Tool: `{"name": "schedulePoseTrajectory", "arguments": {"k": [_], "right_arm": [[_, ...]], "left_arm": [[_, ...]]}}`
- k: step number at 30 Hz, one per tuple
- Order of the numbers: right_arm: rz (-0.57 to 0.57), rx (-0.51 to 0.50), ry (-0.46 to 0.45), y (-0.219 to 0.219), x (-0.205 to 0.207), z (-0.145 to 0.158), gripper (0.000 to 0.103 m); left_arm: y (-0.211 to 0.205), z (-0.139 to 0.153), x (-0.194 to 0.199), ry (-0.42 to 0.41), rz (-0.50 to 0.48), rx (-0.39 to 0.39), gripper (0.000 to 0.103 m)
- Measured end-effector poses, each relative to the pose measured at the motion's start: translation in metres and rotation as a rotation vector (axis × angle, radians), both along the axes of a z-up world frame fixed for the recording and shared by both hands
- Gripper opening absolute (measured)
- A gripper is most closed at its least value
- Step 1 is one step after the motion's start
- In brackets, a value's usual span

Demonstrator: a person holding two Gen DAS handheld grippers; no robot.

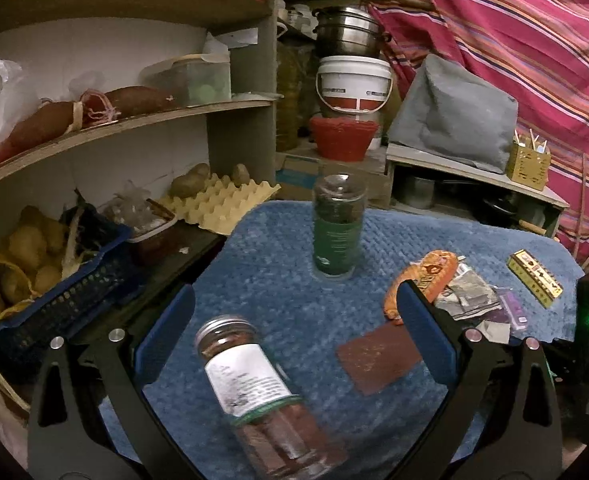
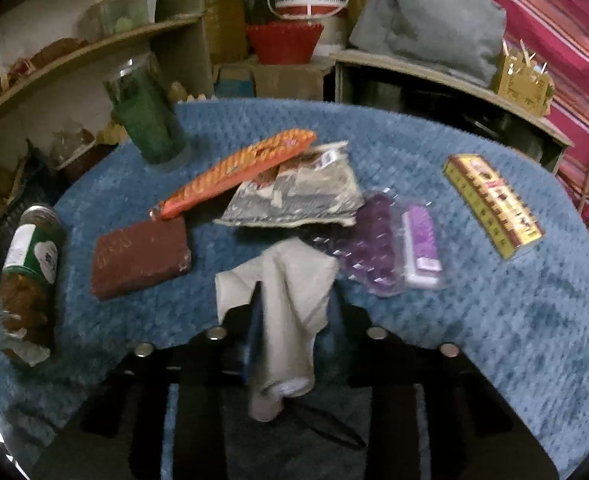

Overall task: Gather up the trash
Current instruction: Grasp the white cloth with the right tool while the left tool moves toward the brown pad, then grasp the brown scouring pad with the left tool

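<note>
Right gripper [image 2: 284, 320] jaws pinched on beige tissue [image 2: 282, 280] at table [image 2: 494, 340] near edge; purple blister pack [image 2: 378, 240], brown card [image 2: 140, 256], grey wrapper [image 2: 294, 196] crowd just behind. Left gripper [image 1: 294, 312] jaws wide w/ spice jar [image 1: 254, 392] lying between, untouched.

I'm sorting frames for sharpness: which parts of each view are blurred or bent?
Left wrist view: the lying jar is smeared, the upright green jar sharper; the shelves bow from the fisheye. Right wrist view: soft all over, the beige wrapper in the right gripper blurred; dim light, dark corners.
</note>
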State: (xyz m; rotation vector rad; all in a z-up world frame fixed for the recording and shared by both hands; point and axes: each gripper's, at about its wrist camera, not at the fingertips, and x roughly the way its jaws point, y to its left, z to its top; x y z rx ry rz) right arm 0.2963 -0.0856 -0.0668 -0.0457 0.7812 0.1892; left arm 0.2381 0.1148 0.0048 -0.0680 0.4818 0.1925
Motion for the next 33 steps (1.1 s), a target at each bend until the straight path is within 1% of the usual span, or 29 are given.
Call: {"name": "schedulePoseTrajectory", "arguments": {"k": [4,8,12,16,20,23,25,28,30,33], "right_arm": [[-0.027,-0.004,-0.054,-0.021,-0.010,0.014,0.027],[-0.066,-0.003,-0.098,-0.049,-0.018,0.026,0.027],[-0.108,0.015,-0.109,-0.079,-0.020,0.032,0.027],[-0.133,0.035,-0.110,-0.099,-0.021,0.031,0.027],[-0.152,0.044,-0.106,-0.115,-0.021,0.029,0.027],[-0.170,0.043,-0.104,-0.128,-0.021,0.029,0.027],[-0.180,0.046,-0.104,-0.136,-0.022,0.028,0.027],[-0.193,0.047,-0.097,-0.145,-0.022,0.026,0.027],[-0.201,0.050,-0.091,-0.150,-0.022,0.024,0.027],[-0.205,0.052,-0.088,-0.154,-0.022,0.023,0.027]], "left_arm": [[-0.005,-0.001,0.003,0.002,-0.007,-0.019,0.098],[-0.018,-0.007,0.010,0.025,-0.034,-0.027,0.098],[-0.040,-0.019,0.021,0.071,-0.062,-0.029,0.098],[-0.066,-0.031,0.038,0.143,-0.072,-0.041,0.098],[-0.083,-0.047,0.056,0.206,-0.054,-0.040,0.098],[-0.086,-0.059,0.069,0.264,-0.032,-0.078,0.098],[-0.087,-0.067,0.074,0.281,-0.013,-0.092,0.098],[-0.085,-0.077,0.080,0.323,0.026,-0.081,0.097],[-0.078,-0.082,0.084,0.346,0.041,-0.114,0.097],[-0.073,-0.084,0.089,0.349,0.057,-0.130,0.097]]}}
